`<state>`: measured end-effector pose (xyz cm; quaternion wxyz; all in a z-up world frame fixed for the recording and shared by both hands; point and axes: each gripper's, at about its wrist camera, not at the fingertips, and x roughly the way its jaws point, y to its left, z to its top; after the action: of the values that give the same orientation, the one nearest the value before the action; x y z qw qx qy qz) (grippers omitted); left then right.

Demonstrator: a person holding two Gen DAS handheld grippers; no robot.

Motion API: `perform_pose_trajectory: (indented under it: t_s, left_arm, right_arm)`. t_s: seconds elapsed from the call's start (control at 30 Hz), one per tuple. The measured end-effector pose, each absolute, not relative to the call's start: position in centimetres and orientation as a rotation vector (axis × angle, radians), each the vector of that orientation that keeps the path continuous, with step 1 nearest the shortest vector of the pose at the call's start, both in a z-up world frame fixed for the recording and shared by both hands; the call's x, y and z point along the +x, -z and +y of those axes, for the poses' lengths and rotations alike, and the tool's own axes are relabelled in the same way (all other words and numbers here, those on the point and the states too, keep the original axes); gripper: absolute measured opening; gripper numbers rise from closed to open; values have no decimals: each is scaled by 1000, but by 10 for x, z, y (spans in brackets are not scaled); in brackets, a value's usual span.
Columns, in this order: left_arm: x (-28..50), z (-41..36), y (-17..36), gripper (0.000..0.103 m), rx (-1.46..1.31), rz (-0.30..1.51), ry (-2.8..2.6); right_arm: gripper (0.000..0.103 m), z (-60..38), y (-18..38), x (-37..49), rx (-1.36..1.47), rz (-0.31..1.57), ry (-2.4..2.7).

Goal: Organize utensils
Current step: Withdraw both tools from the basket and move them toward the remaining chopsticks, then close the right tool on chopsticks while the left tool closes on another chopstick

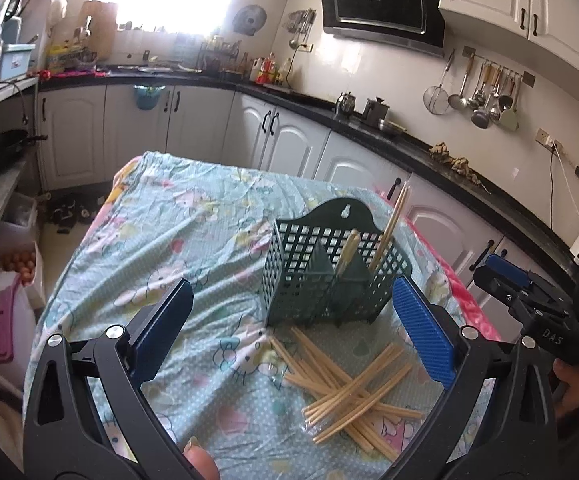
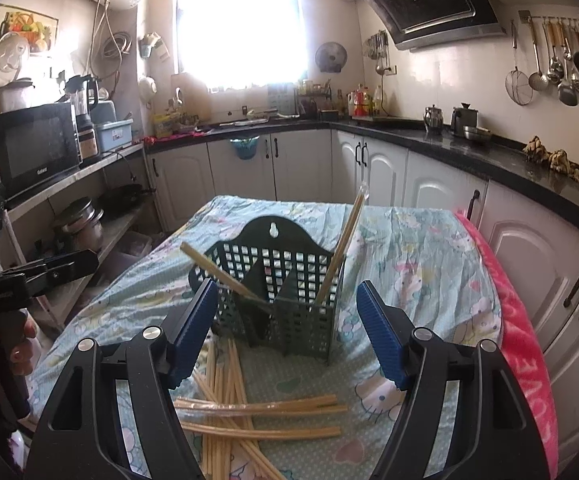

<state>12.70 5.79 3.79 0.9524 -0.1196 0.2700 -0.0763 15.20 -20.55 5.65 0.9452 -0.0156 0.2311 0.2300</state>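
Observation:
A dark green slotted utensil basket (image 1: pixel 329 276) stands upright on the cloth-covered table (image 1: pixel 193 236); it also shows in the right wrist view (image 2: pixel 285 292). Chopsticks stand in it, one leaning in a middle compartment (image 1: pixel 349 248) and some in the right one (image 1: pixel 393 224). A loose pile of wooden chopsticks (image 1: pixel 349 392) lies on the cloth in front of the basket, also in the right wrist view (image 2: pixel 241 404). My left gripper (image 1: pixel 293 320) is open and empty above the pile. My right gripper (image 2: pixel 287 332) is open and empty, just before the basket.
The table has a pink towel (image 2: pixel 525 352) along its right edge. White cabinets and a black counter (image 2: pixel 489 148) run behind and to the right. Shelves with a microwave (image 2: pixel 37 144) and pots stand to the left. The right gripper's body (image 1: pixel 537 308) shows at the left view's right side.

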Motion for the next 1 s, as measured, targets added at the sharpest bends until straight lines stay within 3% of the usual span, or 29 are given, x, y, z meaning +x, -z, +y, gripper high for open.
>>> perform_pose_trajectory:
  t_s: [0.53, 0.7, 0.87, 1.0]
  left_arm:
    - [140, 53, 28, 92, -271, 718, 157]
    - [148, 52, 51, 91, -291, 770, 186]
    - [158, 51, 73, 72, -333, 837, 222]
    - [166, 55, 86, 64, -392, 880, 243]
  right_arm:
    - [69, -211, -6, 157, -58, 620, -442]
    - [62, -215, 18, 166, -72, 693, -431]
    - [50, -216, 46, 181, -82, 782, -433]
    - [46, -216, 61, 191, -87, 828, -433]
